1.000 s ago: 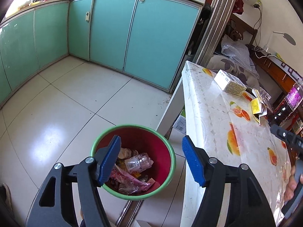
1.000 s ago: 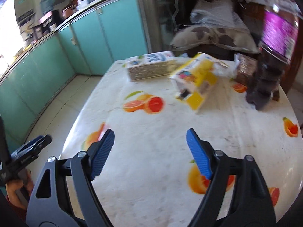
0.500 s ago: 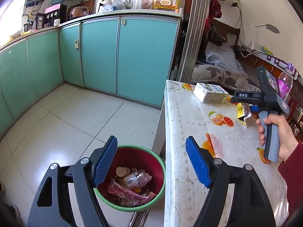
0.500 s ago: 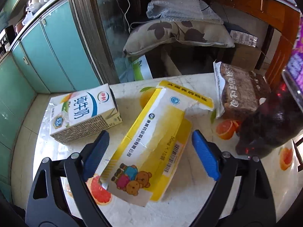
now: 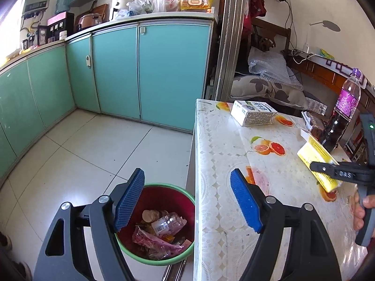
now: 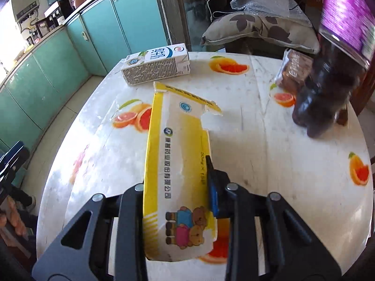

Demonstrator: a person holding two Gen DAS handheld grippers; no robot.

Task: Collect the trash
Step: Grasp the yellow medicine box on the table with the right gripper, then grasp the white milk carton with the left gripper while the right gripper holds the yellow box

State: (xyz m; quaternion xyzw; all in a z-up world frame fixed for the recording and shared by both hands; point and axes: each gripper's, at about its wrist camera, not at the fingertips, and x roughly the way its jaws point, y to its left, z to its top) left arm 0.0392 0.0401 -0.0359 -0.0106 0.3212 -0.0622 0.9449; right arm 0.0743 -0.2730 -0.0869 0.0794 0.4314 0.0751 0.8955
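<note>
My right gripper (image 6: 178,187) is shut on a torn yellow-and-white carton (image 6: 178,154) with cartoon bears, held just above the table; it also shows in the left wrist view (image 5: 316,161). A white milk carton (image 6: 155,64) lies on its side at the table's far edge, and it shows in the left wrist view (image 5: 254,116) too. My left gripper (image 5: 187,201) is open and empty, hanging over the gap between the table edge and a red bin with a green rim (image 5: 185,194) that holds several wrappers.
The table (image 6: 293,164) has a fruit-print cloth. A dark bottle with a purple label (image 6: 332,70) and a brown snack packet (image 6: 295,70) stand at its right. Teal cabinets (image 5: 152,70) line the tiled floor (image 5: 93,145). A cushion (image 6: 257,28) lies behind.
My right gripper has closed on the yellow carton, which now sits between its fingers. My left gripper has tilted up a little, showing more of the table.
</note>
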